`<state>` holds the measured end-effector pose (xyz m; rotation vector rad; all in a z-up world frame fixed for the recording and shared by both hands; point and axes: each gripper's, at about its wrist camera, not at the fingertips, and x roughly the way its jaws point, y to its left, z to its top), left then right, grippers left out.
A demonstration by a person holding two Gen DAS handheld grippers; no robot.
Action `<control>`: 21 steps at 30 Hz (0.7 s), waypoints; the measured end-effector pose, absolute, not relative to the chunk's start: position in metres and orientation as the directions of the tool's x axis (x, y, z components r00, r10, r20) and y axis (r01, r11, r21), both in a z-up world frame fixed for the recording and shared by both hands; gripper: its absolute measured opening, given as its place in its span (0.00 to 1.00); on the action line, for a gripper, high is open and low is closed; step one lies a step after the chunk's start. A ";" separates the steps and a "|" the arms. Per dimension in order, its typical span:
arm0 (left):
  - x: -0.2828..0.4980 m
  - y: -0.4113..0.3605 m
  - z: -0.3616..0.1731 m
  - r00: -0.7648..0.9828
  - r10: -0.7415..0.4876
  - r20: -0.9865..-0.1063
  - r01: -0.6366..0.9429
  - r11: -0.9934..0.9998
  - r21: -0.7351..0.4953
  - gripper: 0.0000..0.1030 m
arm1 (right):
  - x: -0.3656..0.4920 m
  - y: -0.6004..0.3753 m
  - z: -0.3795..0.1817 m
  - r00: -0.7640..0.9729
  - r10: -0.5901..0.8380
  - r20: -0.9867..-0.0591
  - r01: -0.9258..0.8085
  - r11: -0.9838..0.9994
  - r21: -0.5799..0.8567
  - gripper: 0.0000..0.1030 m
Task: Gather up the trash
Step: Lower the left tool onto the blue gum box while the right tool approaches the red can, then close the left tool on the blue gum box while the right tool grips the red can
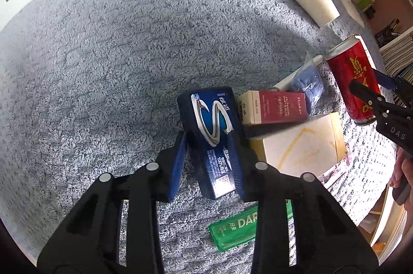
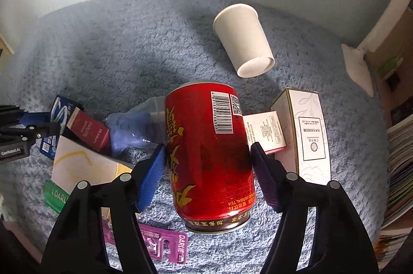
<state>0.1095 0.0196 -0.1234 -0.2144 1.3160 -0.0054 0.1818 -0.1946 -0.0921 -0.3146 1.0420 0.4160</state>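
**Two grippers, two pieces of trash held above a littered blue-grey rug**

One fluffy rug [image 2: 108, 62] covers the floor and carries everything else. On it lies one flat cream carton with yellow lines [image 1: 302, 145], the widest piece of litter. One tall white box with a leaf print [image 2: 309, 134] lies to the right of the can in the right wrist view, with one smaller white printed box [image 2: 265, 132] just beside it. One white paper cup [image 2: 242, 39] lies on its side, well apart from the pile, nearer the wall.

One red herbal tea can [image 2: 209, 155] is pinched around its body by the right gripper [image 2: 209, 163]; both blue pads press its sides. It appears raised above the rug. One dark red and cream box [image 1: 273, 107] rests on the cream carton's edge. One clear bag with blue contents [image 1: 307, 83] lies against that red box.

One blue chewing gum pack [image 1: 214, 134] sits clamped between the fingers of the left gripper [image 1: 209, 145], lengthwise along them, just beside the red box.

Two Darlie packages lie at the near edge: one green Darlie pack [image 1: 237, 225] under the left gripper and one pink Darlie card [image 2: 165, 243] under the right gripper.
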 end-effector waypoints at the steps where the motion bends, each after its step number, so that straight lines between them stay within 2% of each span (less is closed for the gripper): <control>1: 0.109 0.021 -0.123 0.257 -0.127 -0.958 -0.118 0.980 -0.161 0.27 | 0.181 -0.195 -0.090 0.440 0.188 -0.878 -0.474 0.879 -0.049 0.65; 11: 0.103 0.027 -0.117 0.271 -0.130 -0.954 -0.109 0.980 -0.164 0.19 | 0.175 -0.201 -0.065 0.471 0.209 -0.857 -0.444 0.896 -0.025 0.65; 14: 0.104 0.027 -0.114 0.285 -0.122 -0.951 -0.101 0.982 -0.156 0.11 | 0.174 -0.203 -0.063 0.469 0.214 -0.857 -0.436 0.900 -0.014 0.65; 16: 0.103 0.028 -0.110 0.293 -0.120 -0.949 -0.086 0.985 -0.151 0.00 | 0.172 -0.205 -0.061 0.472 0.217 -0.854 -0.431 0.902 -0.009 0.65; 18: 0.104 0.030 -0.112 0.279 -0.119 -0.953 -0.084 0.985 -0.148 0.00 | 0.170 -0.204 -0.060 0.473 0.215 -0.855 -0.430 0.903 -0.010 0.65; 20: 0.104 0.033 -0.116 0.274 -0.065 -0.960 -0.117 0.988 -0.101 0.13 | 0.170 -0.203 -0.059 0.470 0.219 -0.855 -0.431 0.902 -0.006 0.65; 21: 0.103 0.034 -0.117 0.272 -0.048 -0.961 -0.127 0.988 -0.085 0.42 | 0.170 -0.203 -0.059 0.469 0.219 -0.855 -0.431 0.903 -0.005 0.65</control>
